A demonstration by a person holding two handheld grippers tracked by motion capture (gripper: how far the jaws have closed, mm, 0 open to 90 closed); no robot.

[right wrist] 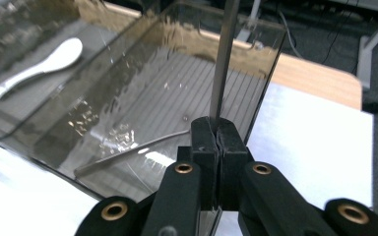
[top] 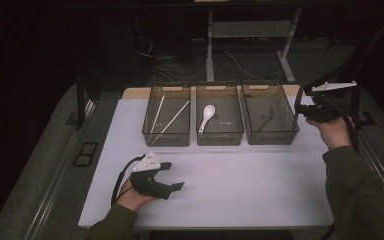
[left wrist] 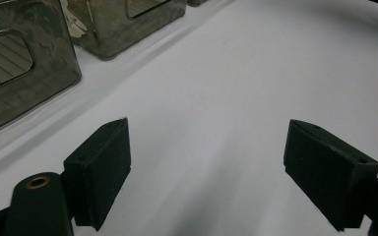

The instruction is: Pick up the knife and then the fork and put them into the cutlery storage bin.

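My right gripper (right wrist: 217,135) is shut on a thin flat metal utensil (right wrist: 225,59). The utensil rises straight up from the pads and leaves the top of the right gripper view. That gripper (top: 302,112) hovers at the right edge of the rightmost smoky bin (top: 270,134). Inside this bin (right wrist: 270,69) lies another slim metal utensil (right wrist: 142,147). My left gripper (top: 172,176) rests low over the white table near its front left. Its jaws (left wrist: 211,167) stand wide apart with only bare tabletop between them.
Three smoky plastic bins stand in a row at the back of the white table (top: 230,185). The left one holds white chopsticks (top: 172,117), the middle one a white spoon (top: 207,116). A wooden edge (right wrist: 315,78) runs behind the bins.
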